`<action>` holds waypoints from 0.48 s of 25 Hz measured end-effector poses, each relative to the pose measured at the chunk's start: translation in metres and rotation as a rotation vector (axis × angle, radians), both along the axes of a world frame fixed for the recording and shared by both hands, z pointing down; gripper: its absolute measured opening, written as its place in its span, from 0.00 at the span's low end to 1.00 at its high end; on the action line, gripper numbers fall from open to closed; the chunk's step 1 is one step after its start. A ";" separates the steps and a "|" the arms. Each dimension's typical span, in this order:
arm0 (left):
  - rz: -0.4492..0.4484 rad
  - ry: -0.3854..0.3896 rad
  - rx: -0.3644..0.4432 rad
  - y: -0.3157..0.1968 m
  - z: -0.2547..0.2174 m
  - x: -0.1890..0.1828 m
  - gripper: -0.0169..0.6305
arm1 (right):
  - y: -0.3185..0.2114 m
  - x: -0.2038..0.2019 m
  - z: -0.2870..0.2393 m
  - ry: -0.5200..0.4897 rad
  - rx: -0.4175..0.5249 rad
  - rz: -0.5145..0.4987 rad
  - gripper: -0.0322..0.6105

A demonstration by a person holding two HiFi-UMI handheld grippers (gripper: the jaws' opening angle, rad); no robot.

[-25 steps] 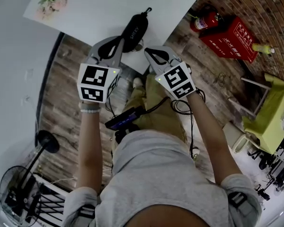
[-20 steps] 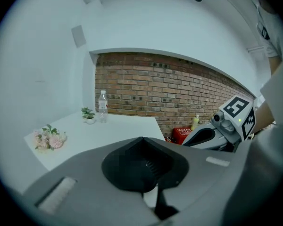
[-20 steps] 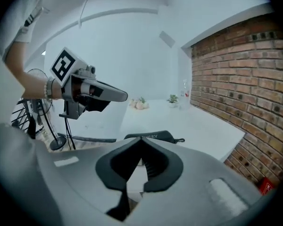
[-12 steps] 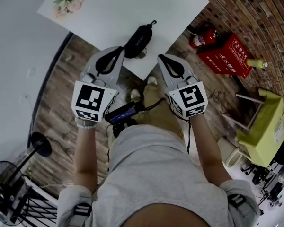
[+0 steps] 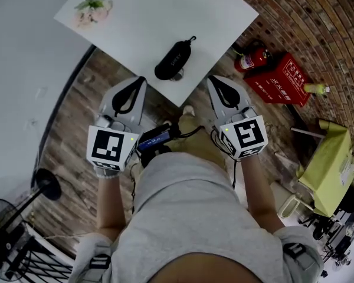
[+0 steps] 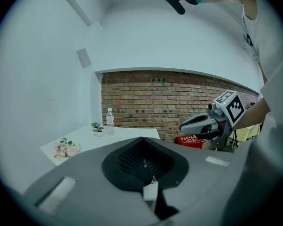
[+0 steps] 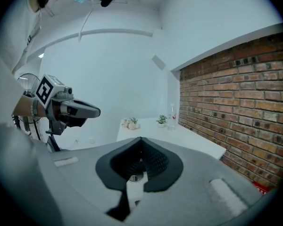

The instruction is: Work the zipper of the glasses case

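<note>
Both the left gripper (image 5: 140, 81) and right gripper (image 5: 212, 80) have drawn back from the case (image 5: 173, 59) on the bench (image 5: 135, 28), jaws closed and empty; zipper work seems paused or done.

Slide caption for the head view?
Left gripper and right gripper shut, empty, short of the table; glasses case lies near its corner.

**A count of what is in view**

One white rectangular table (image 5: 141, 22) carries four things: one black oval glasses case (image 5: 174, 59), one bunch of pink flowers (image 5: 93, 10) at its far left, one small green potted plant (image 6: 97, 127) and one clear plastic water bottle (image 6: 110, 120). There are two grey grippers, the left gripper (image 5: 140, 81) and the right gripper (image 5: 213, 81), with two black-and-white marker cubes (image 5: 111, 148) (image 5: 245, 136). On the floor at right are one red fire extinguisher (image 5: 253, 58) and one red box (image 5: 281, 79).
</note>
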State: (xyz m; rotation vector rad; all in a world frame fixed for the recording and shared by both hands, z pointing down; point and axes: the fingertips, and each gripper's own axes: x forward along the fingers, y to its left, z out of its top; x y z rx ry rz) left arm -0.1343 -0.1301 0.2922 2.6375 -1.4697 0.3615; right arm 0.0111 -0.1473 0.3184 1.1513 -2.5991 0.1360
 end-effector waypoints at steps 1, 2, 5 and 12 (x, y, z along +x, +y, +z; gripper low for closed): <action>-0.006 0.002 0.004 0.000 -0.001 -0.002 0.05 | 0.000 0.001 -0.001 0.002 0.003 0.000 0.05; -0.012 0.006 0.007 -0.001 -0.001 -0.004 0.05 | -0.001 0.001 -0.003 0.001 0.005 0.000 0.05; -0.021 0.008 0.005 -0.003 -0.002 -0.006 0.05 | -0.004 0.002 -0.004 -0.009 0.007 0.003 0.05; -0.023 0.018 -0.009 -0.007 0.003 -0.003 0.05 | -0.006 0.001 -0.001 -0.013 -0.007 0.015 0.05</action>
